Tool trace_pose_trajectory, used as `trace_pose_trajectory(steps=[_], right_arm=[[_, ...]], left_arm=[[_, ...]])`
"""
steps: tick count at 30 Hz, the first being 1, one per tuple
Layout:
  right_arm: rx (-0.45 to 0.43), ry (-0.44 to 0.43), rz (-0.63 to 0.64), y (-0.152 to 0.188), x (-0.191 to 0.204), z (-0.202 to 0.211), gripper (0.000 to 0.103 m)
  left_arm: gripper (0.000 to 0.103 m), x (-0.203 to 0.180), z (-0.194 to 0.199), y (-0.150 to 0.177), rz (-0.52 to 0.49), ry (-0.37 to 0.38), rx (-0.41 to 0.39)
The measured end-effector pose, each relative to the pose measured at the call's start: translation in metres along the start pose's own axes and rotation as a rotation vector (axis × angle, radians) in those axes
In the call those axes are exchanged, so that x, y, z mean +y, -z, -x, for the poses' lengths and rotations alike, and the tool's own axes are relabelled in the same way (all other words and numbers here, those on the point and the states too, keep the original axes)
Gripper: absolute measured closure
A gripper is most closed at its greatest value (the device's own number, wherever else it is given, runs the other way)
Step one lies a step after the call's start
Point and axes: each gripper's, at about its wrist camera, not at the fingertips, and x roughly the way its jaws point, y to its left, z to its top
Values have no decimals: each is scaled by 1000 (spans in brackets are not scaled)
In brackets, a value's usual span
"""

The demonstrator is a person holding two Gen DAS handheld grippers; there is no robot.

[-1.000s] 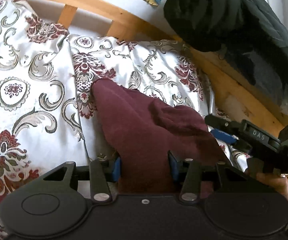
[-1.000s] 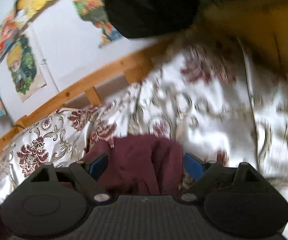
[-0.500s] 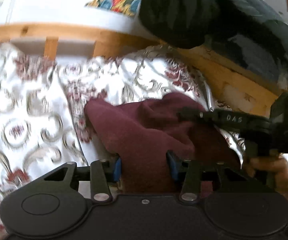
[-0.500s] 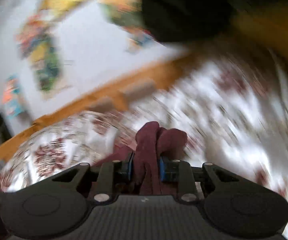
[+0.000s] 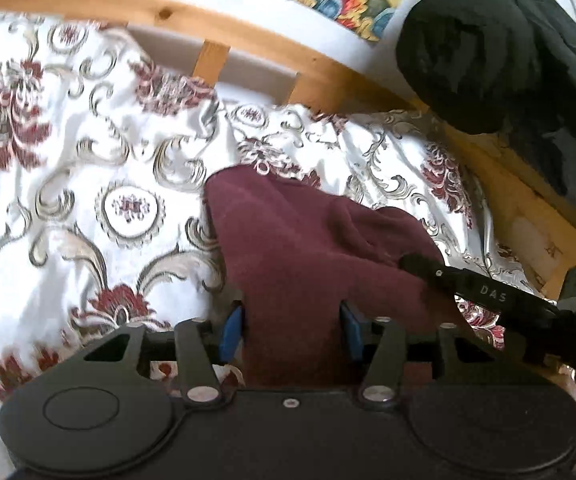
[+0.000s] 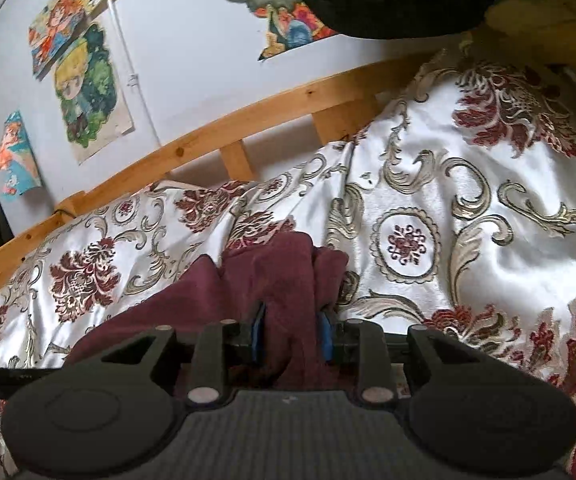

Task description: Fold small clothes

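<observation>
A small maroon garment [image 5: 308, 256] lies on a white bedspread with red and gold flowers [image 5: 88, 184]. My left gripper [image 5: 292, 330] is shut on its near edge, the cloth bunched between the blue pads. My right gripper [image 6: 293, 334] is shut on another bunched part of the same maroon garment [image 6: 284, 280]. In the left wrist view the right gripper [image 5: 484, 292] reaches in from the right and touches the cloth's right side.
A wooden slatted bed frame [image 5: 248, 48] runs along the far edge of the bedspread, also in the right wrist view [image 6: 216, 140]. A dark bulky garment [image 5: 500, 52] hangs over the frame at the right. Paper pictures [image 6: 88, 92] hang on the wall.
My right gripper closed on the maroon cloth; it was open a second ago. The left gripper kept its hold while the cloth shifted slightly.
</observation>
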Motion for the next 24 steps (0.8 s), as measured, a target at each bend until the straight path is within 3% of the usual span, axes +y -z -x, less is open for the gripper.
trace_pose_trajectory(steps=[7, 13, 17, 20, 22, 24], right_arm=[[24, 58, -37, 3, -9, 5, 37], [21, 51, -21, -1, -3, 23, 8], [63, -38, -153, 3, -13, 30, 4], [124, -146, -367, 16, -35, 26, 3], [138, -182, -470, 22, -44, 22, 6], [165, -212, -512, 20, -49, 19, 14]], left_arm=[[16, 13, -7, 8, 183, -11, 63], [5, 21, -5, 13, 286, 1, 112], [5, 22, -3, 17, 309, 58, 99], [5, 16, -5, 17, 273, 126, 91], [7, 11, -10, 18, 263, 167, 120], [7, 6, -12, 16, 264, 166, 129]])
